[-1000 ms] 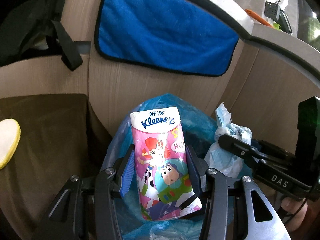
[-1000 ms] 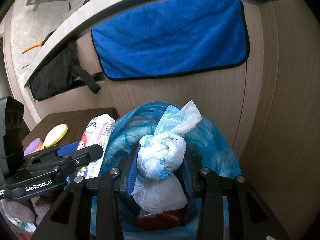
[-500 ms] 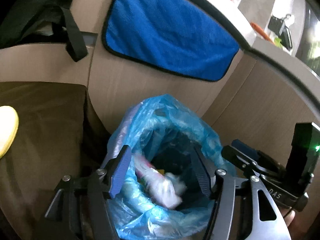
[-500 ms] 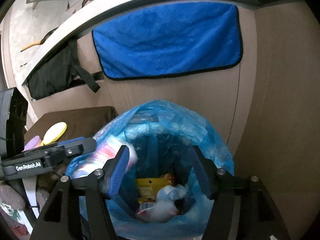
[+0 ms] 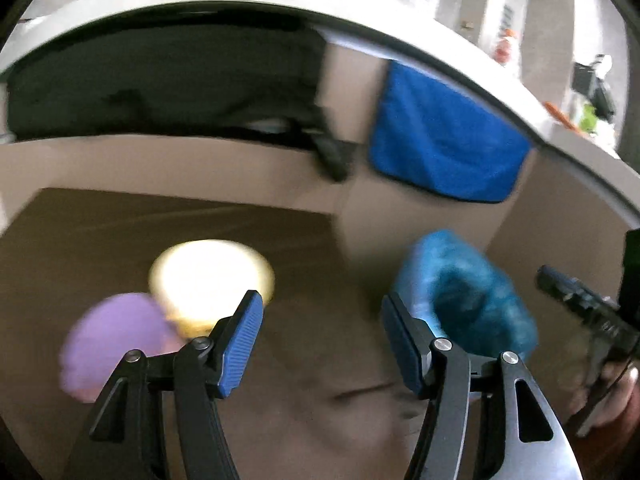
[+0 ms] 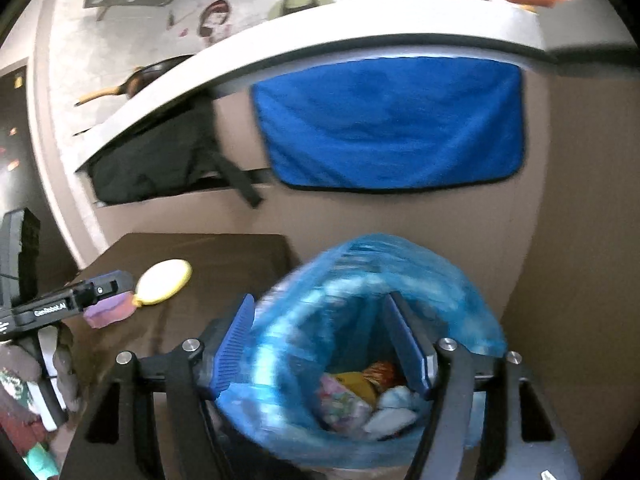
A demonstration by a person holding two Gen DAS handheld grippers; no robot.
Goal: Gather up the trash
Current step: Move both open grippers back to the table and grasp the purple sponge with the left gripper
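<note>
The left gripper is open and empty, and the yellow thing and purple thing lie on the brown table just ahead, a bit left. The right gripper is opening, empty, over the blue trash bag

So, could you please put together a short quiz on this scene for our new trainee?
1. True or false: the left gripper holds a tissue pack.
2. What colour is the liner of the trash bin? A green, B blue, C black.
3. Which two things lie on the brown table?

Key:
1. False; nothing is between its jaws.
2. B.
3. A yellow sponge and a purple sponge.
</note>
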